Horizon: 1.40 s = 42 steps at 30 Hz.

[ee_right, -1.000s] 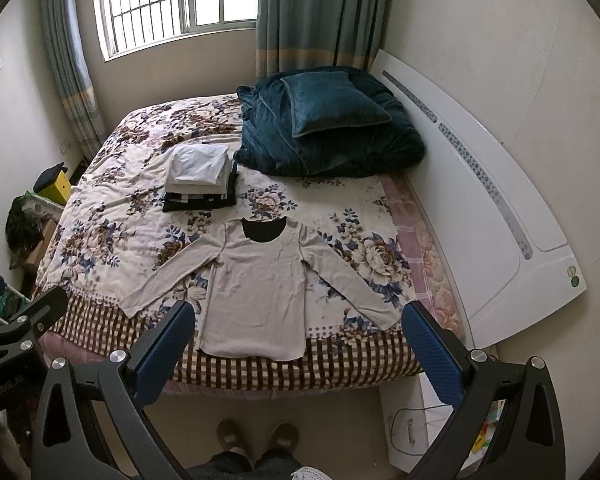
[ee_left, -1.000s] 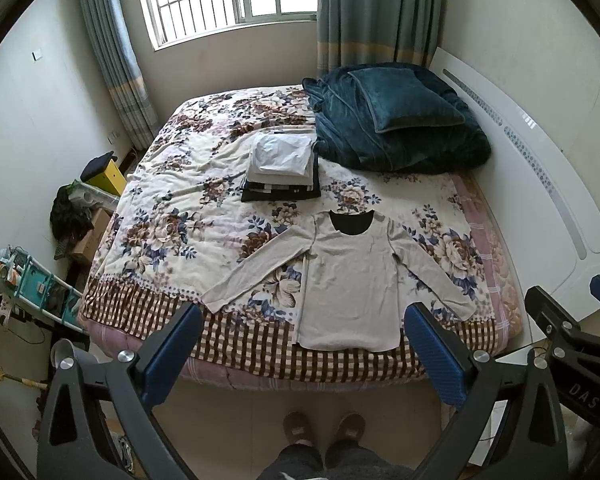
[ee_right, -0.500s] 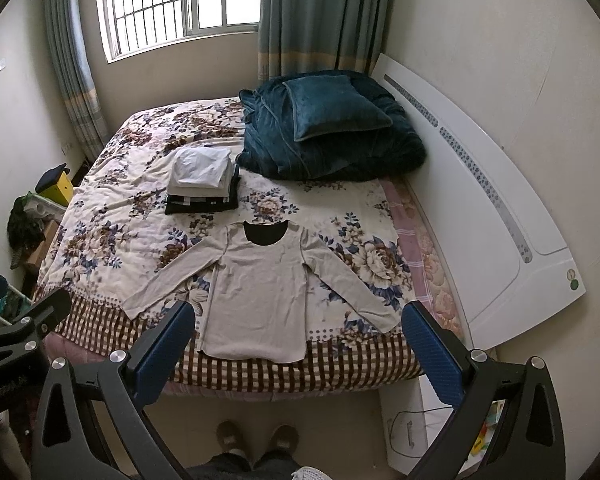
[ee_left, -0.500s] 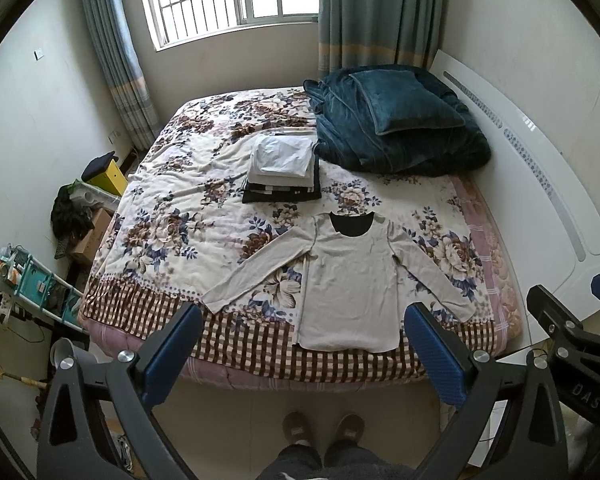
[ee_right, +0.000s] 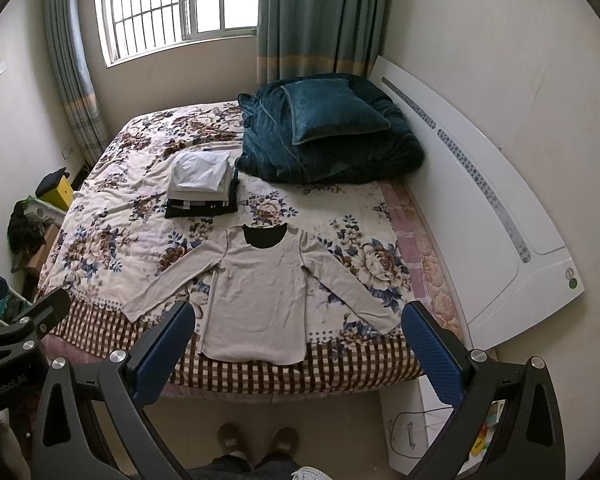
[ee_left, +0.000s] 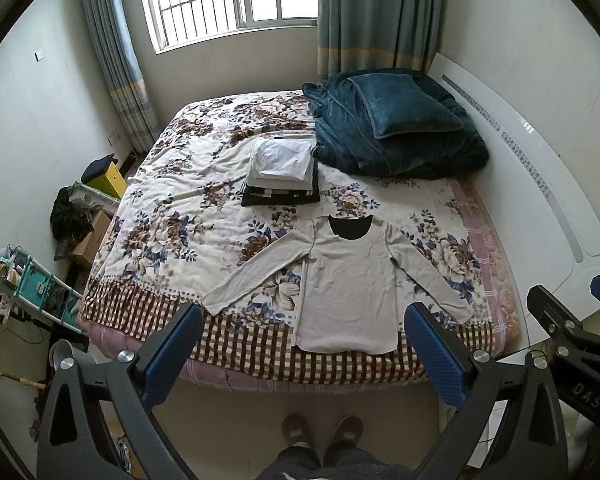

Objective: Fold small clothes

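Observation:
A beige long-sleeved shirt [ee_left: 346, 292] with a black neck lining lies flat, sleeves spread, near the front edge of the floral bed [ee_left: 172, 224]; it also shows in the right wrist view [ee_right: 256, 296]. A stack of folded clothes [ee_left: 282, 172] lies beyond it, also in the right wrist view [ee_right: 202, 184]. My left gripper [ee_left: 304, 352] is open and empty, held high above the bed's front edge. My right gripper [ee_right: 298, 348] is open and empty, likewise high and short of the shirt.
A dark teal blanket and pillow [ee_left: 396, 128] lie at the back right of the bed. A white headboard [ee_right: 480, 216] runs along the right. Boxes and a rack [ee_left: 40, 280] crowd the floor at left. The person's feet [ee_left: 320, 432] stand before the bed.
Both views have lifted very slightly, so the bed sits a little lower in frame. The shirt and the stack have not moved.

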Available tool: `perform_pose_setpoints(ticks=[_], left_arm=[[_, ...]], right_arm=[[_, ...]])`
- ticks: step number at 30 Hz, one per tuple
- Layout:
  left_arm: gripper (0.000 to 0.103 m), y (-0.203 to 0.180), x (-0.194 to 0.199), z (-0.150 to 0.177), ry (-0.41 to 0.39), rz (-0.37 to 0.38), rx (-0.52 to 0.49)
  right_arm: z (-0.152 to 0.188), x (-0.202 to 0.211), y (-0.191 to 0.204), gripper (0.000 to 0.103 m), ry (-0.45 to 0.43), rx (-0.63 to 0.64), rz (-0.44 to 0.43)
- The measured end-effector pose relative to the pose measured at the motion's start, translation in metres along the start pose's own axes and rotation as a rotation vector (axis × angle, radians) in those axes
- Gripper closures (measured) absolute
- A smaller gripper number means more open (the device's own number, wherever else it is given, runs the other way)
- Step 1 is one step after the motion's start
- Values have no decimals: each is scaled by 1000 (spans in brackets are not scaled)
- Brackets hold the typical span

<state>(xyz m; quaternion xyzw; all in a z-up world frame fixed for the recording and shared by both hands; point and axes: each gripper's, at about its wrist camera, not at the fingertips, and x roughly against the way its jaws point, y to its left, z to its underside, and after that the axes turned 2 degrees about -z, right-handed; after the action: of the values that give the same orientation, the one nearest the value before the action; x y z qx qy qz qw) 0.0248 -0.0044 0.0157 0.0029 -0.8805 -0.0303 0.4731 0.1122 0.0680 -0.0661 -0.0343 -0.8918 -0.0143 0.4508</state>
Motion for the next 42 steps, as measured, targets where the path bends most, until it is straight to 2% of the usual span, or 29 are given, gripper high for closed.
perform_pose_setpoints(ticks=[13,23,27,30,31,34,39,42], left_arm=[[0,-5,5,-25,-8,4,2],[0,-2,12,-21,-14,15,8],[0,0,-2,-26,-16,14,-1],[0,-1,-28,-41,-36,-2,-6],[0,3,-30,-32,-39,-1,-6],[0,5,-77,-29,-33,-2,-15],[0,-8,-158,-28,-3,-19,-49],[0,-27,-214,-27,6,-38,-74]], right_arm=[[-5,3,0,0,-6,0,0],[-9,8,-1,0,-3,-10,-4],[-16,8,-8,0,17,-41,-2],[-14,-6,-17,0,31,-93,9],[-16,-13,-21,0,35,-119,17],[-4,-48,-36,0,51,-203,51],[17,-128,-75,0,93,-338,153],[32,-192,-114,0,149,-453,169]])
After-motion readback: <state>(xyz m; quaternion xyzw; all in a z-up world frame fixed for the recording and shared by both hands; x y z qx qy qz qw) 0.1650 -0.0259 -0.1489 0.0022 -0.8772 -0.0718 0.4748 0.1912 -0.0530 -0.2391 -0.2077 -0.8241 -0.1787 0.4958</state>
